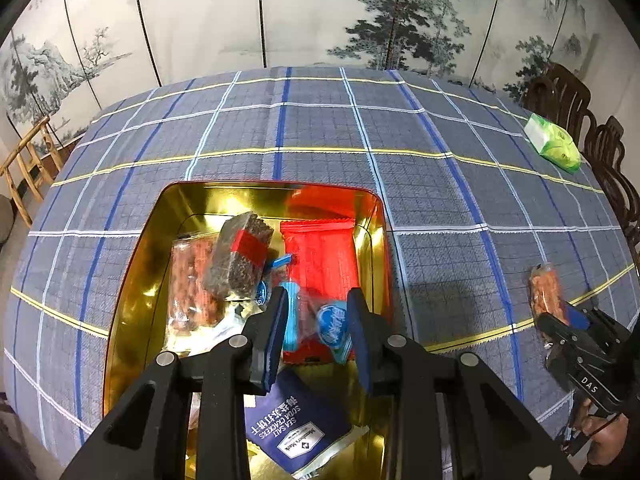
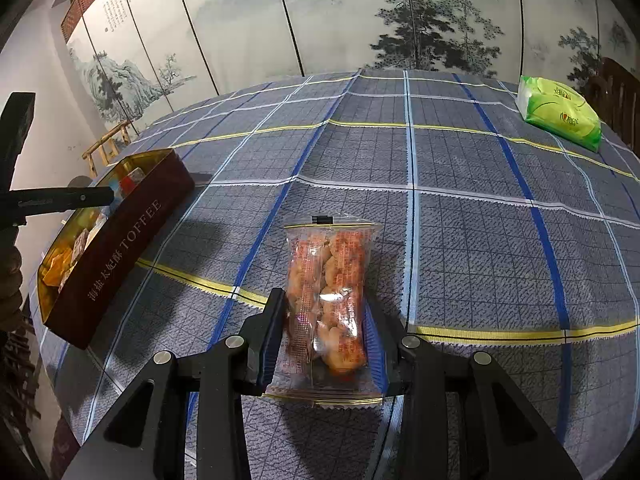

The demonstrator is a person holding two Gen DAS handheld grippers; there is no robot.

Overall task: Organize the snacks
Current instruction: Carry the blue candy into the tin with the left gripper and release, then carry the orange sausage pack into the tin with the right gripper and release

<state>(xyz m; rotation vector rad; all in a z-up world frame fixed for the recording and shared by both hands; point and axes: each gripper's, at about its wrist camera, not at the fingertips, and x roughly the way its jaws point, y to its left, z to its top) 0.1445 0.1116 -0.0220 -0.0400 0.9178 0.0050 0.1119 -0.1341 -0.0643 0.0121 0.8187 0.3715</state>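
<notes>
The right gripper's (image 2: 324,332) fingers (image 2: 272,328) are clamped on a clear packet of orange-brown snacks (image 2: 328,280), which points ahead of them and hangs just above the table (image 2: 480,240). The left gripper's (image 1: 316,332) fingers (image 1: 276,328) stand narrow, a small gap between the pads; I see nothing pinched there. They hover over the gold-lined toffee tin (image 1: 136,280), which lies well off to the left of the right fingers. Directly beyond the left fingers sit a red packet (image 1: 320,256), a dark bar with a red band (image 1: 240,256) and a blue-and-white wrapper (image 1: 332,328); beneath them lies a navy cracker pouch (image 1: 304,424).

The step in hand is likely carrying the clear packet to the tin. It should be held level, lifted over the tin's wall, and laid where the floor shows bare, with the left fingers withdrawn first.

A blue plaid cloth covers the table. A green tissue pack (image 2: 560,116) rests far ahead to the right; a painted folding screen (image 2: 280,20) and wooden chairs (image 1: 592,128) stand behind.
</notes>
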